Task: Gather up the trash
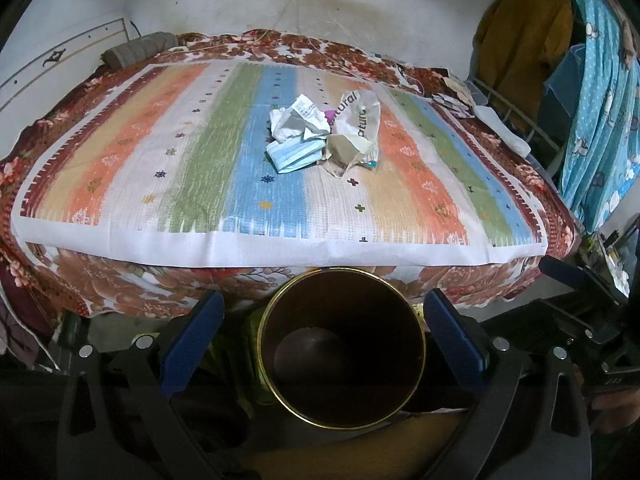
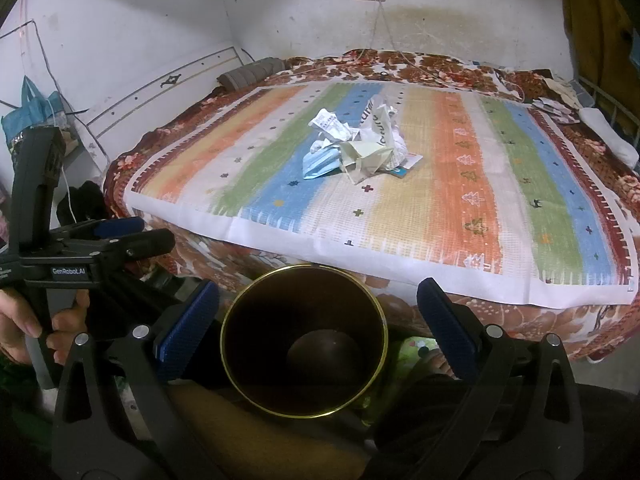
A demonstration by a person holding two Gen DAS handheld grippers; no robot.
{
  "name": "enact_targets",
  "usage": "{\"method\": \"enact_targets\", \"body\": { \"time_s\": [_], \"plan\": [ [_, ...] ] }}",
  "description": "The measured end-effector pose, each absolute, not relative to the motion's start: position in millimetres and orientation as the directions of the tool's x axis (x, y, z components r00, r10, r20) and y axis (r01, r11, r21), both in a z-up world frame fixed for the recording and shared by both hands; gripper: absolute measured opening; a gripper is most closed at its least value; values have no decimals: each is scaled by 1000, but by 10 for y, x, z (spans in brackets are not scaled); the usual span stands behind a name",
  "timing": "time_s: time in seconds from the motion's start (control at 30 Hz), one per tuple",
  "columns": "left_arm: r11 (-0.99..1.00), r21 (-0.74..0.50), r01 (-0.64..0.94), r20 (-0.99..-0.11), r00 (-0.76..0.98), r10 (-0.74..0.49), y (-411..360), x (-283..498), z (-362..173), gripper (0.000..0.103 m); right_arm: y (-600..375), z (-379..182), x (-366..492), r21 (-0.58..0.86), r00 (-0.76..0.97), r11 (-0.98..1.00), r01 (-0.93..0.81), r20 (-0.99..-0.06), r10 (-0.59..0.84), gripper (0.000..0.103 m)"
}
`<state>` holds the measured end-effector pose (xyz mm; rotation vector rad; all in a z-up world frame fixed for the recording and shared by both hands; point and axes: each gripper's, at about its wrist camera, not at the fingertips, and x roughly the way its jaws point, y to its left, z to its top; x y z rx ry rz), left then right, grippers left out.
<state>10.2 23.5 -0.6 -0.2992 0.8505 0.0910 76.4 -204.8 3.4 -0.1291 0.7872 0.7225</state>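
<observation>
A small heap of trash (image 1: 320,136) — crumpled paper, a blue face mask, a torn wrapper — sits in the upper middle of the frame on a striped cloth (image 1: 160,160) covering a bed. At the bottom centre stands a dark bin (image 1: 340,360) with a gold rim. The left gripper (image 1: 324,340) and right gripper (image 2: 316,332) both hold their jaws wide apart, gripping nothing.

Dim indoor light, probably from overhead; striped cloth (image 1: 280,160) lit evenly and sharp. Bin (image 1: 340,344) interior nearly black. Strong fisheye bending, dark vignette at corners, lower foreground murky, slightly soft.
</observation>
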Motion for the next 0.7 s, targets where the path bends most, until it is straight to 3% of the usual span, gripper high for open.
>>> {"method": "enact_targets", "body": {
  "time_s": [0.7],
  "plan": [
    [950, -248, -188, -743, 666, -62, 233, 86, -14, 97, -2017, 9, 834, 155, 473, 754, -639, -694, 543, 94]
  ]
}}
